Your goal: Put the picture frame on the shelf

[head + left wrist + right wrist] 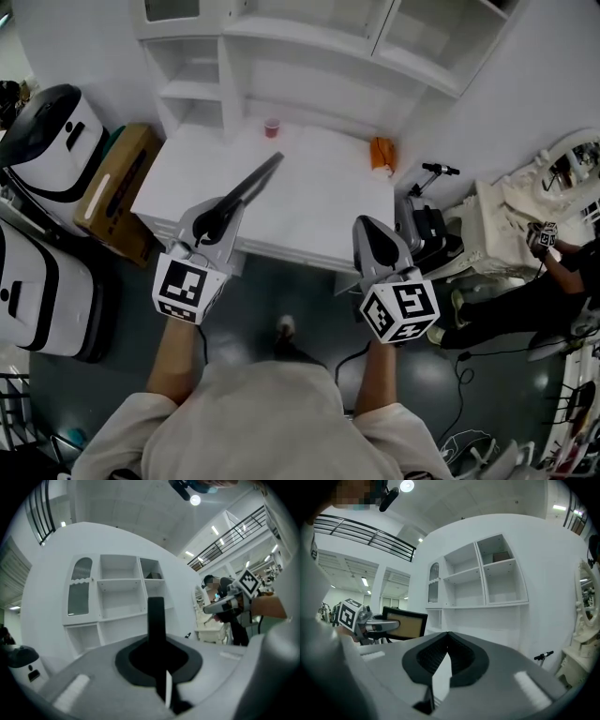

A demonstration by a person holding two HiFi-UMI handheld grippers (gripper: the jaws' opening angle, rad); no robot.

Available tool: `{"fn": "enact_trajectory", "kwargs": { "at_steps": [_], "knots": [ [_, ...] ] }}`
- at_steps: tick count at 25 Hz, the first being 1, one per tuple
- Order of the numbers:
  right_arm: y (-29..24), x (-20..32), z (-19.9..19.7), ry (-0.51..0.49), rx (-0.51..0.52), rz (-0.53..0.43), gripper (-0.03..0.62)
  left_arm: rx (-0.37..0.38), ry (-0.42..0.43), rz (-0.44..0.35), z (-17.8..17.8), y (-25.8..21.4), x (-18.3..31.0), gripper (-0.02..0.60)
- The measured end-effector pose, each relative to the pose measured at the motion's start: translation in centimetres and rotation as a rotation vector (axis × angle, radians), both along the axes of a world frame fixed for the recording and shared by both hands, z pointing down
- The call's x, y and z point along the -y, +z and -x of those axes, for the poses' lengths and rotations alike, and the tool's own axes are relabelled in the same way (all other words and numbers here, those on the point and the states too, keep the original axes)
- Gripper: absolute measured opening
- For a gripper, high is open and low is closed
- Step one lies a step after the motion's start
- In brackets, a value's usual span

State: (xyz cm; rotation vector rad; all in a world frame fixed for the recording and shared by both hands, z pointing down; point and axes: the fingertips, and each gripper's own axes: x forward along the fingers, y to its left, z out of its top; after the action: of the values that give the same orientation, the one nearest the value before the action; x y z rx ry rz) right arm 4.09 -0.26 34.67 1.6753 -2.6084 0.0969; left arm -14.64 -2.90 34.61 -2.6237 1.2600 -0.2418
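While the head view looks steeply down, I note the left hand-held gripper [219,217] clamped on the picture frame [251,186], which sticks out edge-on above the near part of the white tabletop [309,216]. The shelf [192,91] stands at the far side. The right hand-held gripper [369,230] is held alongside, apart from the frame. Left gripper view: the frame is a dark upright bar pinched between the jaws, with the shelf bays straight ahead. Right gripper view: the jaws are drawn together on nothing, and the frame shows off to the left with a tan face and black border. Judgement: I'd carry it forward and up with a firm grip, clear the shelf lip, and seat the lower edge flat before letting go.
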Motion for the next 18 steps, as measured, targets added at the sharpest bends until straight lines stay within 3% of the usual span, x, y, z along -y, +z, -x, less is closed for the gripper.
{"fn": "enact_trajectory", "kwargs": {
  "at_steps": [18],
  "knots": [
    [-2.1,10.6,-5.1,-0.091,0.005,-0.007,0.003,0.025,-0.039,-0.022,-5.8,-1.6,9.6,0.011]
  ]
}}
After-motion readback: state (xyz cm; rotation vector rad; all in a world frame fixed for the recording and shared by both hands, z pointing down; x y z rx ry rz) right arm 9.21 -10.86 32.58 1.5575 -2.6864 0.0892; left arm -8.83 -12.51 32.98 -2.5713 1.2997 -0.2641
